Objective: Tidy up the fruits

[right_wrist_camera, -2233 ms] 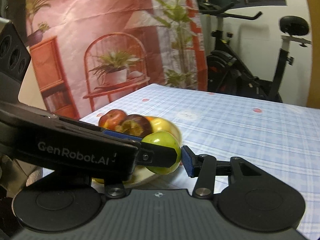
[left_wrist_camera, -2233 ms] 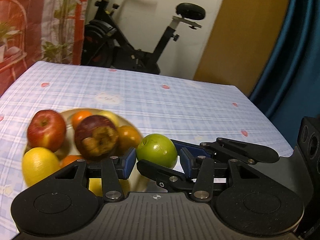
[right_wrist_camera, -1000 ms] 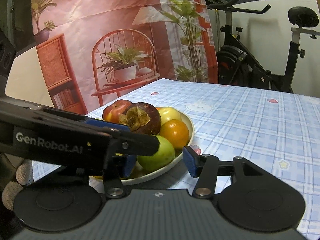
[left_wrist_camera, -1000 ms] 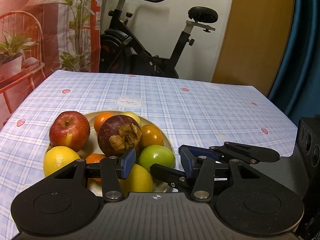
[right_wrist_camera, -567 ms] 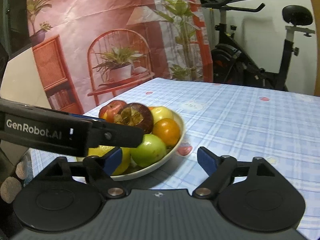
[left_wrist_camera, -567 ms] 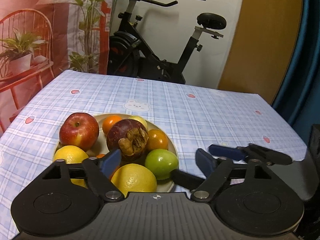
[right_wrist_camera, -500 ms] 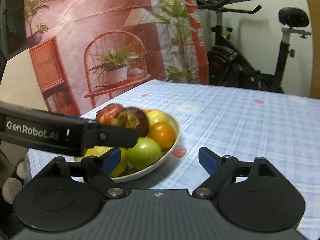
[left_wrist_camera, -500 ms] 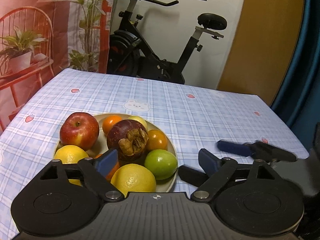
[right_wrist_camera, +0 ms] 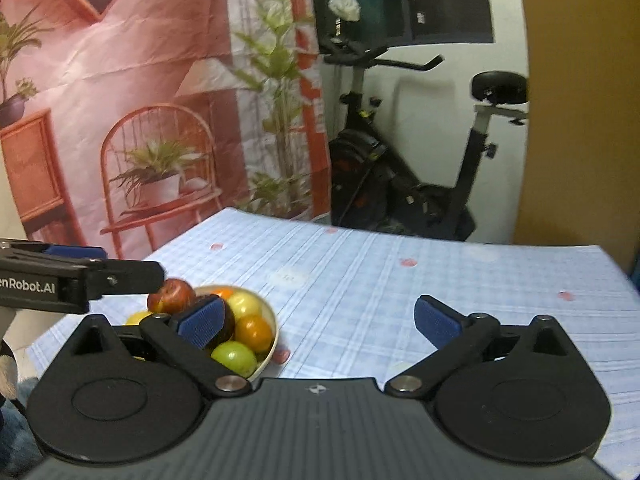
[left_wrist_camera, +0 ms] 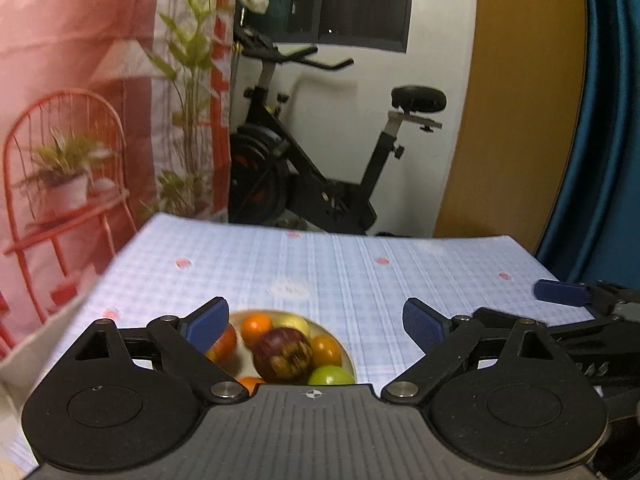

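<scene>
Nearest the lens, the left tool (left_wrist_camera: 314, 322) had its blue-padded jaws spread wide and opening further, with nothing between them but a view down onto the fruit. The right tool (right_wrist_camera: 318, 322) was likewise wide apart and opening, gripping nothing; its left pad only overlapped the bowl in the picture.

Just beyond, the bowl (right_wrist_camera: 269, 354) sat on the bench (right_wrist_camera: 400, 280), which wore a pale blue checked cloth dotted with small pink marks. In the bowl lay a green apple (right_wrist_camera: 234, 357) at the near rim, an orange (right_wrist_camera: 253, 333) beside it, a dark purple fruit (left_wrist_camera: 283, 354) in the middle, a red apple (right_wrist_camera: 172, 296) on the far left and a pale yellow fruit (right_wrist_camera: 244, 305) behind. All the fruit was inside the bowl, none on the cloth.

From the right wrist view, the left tool's side reached in at the left edge, with white lettering cut off by the frame to read "enRobot.AI".

Farther back stood a black exercise bike (left_wrist_camera: 320, 184) against a white wall, and a printed pink backdrop (right_wrist_camera: 120, 100) showing a chair and potted plants.
</scene>
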Available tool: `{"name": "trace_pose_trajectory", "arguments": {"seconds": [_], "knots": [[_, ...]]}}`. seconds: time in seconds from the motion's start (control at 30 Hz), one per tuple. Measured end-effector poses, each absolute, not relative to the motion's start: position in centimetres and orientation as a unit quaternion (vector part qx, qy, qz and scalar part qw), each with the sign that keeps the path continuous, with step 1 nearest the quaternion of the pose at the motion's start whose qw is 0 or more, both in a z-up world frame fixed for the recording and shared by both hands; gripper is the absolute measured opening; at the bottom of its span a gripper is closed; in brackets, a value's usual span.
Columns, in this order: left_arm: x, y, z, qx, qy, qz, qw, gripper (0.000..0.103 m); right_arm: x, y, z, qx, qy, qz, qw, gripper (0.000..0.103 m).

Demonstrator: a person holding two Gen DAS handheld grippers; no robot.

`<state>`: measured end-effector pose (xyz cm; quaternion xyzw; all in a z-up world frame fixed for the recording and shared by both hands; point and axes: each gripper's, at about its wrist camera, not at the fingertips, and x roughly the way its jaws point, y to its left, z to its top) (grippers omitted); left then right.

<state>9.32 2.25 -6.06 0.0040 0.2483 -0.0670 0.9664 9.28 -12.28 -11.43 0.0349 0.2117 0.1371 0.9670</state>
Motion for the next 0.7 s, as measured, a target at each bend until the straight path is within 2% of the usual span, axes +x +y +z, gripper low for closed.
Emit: {"name": "trace_pose_trajectory", "arguments": {"seconds": [0.33,0.7], "knots": [[4.8,1.4,-0.6,0.038,0.209,-0.043,0.976,0.099,4.7,-12.8,-5.6,0.048,0.196,0.094,0.975,0.103],[1.4,0.7,0.7,0.059,0.191,-0.016,0.98,0.099,1.4,-13.2,-4.5,0.067,0.204,0.064,0.975,0.103]]}}
